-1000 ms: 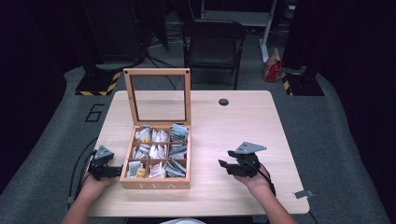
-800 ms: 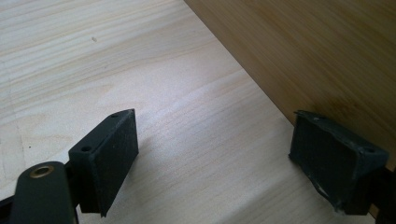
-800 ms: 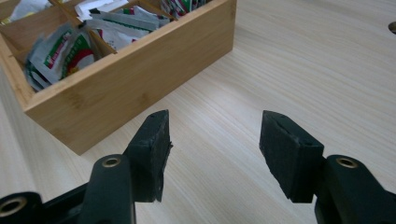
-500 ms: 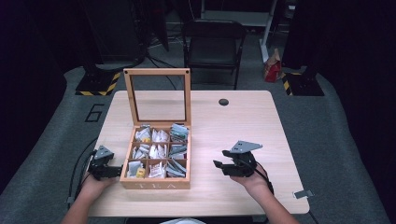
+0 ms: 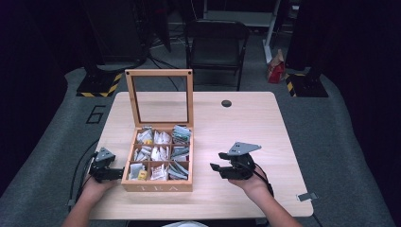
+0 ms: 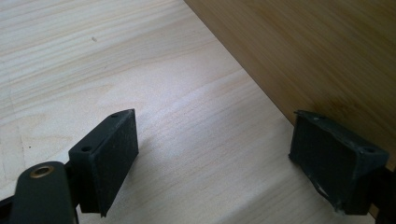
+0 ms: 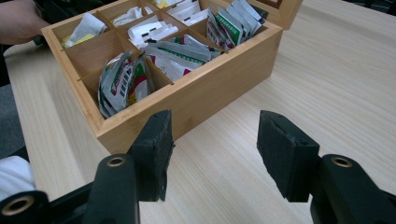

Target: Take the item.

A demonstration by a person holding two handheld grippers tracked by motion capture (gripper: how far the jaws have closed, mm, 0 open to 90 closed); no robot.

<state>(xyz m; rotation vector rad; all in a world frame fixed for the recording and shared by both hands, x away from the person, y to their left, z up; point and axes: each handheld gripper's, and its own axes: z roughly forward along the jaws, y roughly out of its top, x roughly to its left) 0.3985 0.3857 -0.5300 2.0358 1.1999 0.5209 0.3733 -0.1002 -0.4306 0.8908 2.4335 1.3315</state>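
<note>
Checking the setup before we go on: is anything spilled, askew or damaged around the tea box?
Nothing stands out. The tea box sits square on the table, lid upright, packets inside their compartments. The left gripper rests beside its left wall, the right gripper apart on its right, both open.

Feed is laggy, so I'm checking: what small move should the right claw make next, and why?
Probably ease the right claw forward toward the tea box. Its jaws are open and empty, apart from the box's right wall, while the left claw sits against the left wall.
</note>
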